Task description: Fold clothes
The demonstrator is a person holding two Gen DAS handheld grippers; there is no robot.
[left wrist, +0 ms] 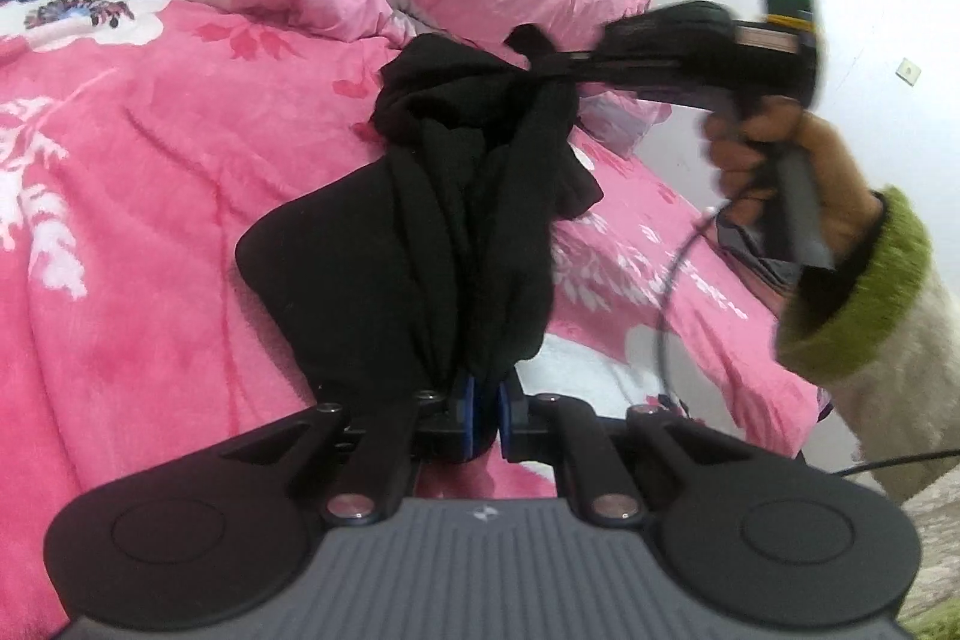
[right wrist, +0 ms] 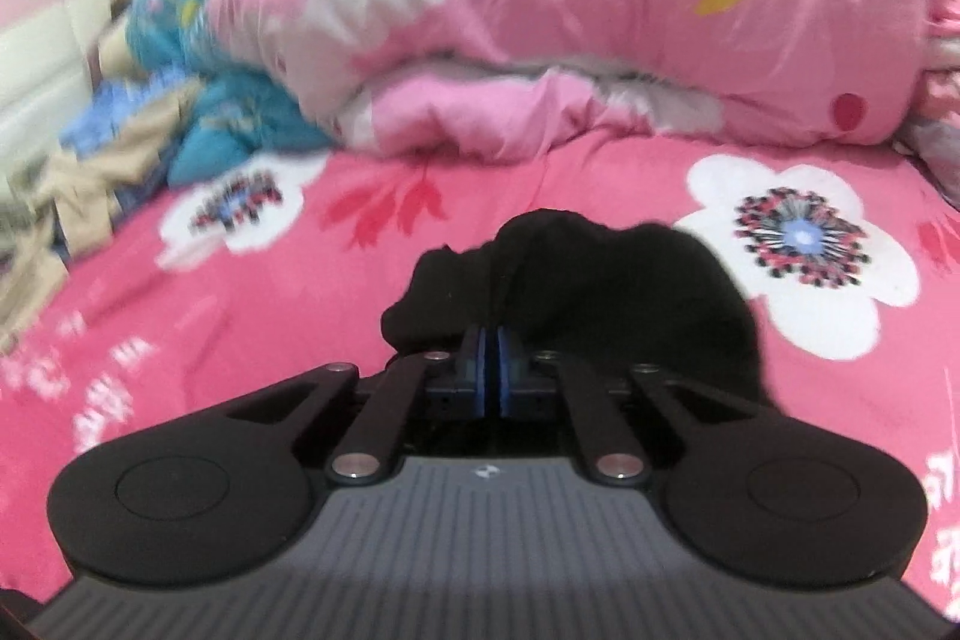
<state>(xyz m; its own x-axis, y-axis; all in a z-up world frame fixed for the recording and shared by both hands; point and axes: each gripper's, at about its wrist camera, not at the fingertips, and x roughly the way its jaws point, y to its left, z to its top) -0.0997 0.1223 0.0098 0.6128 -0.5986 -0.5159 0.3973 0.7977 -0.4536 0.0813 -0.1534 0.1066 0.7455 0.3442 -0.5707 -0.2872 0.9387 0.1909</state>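
a black garment is held bunched above the pink bed, pinched by the left claw at 6 o'clock and, seemingly, the blurred right claw at 2 o'clock.

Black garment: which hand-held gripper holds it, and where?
Both hold the black garment: left hand-held gripper and right hand-held gripper, each pinching a bunched edge.

Your black left gripper is pinched closed; your blue-padded right gripper, gripped by your green-cuffed hand, likewise.
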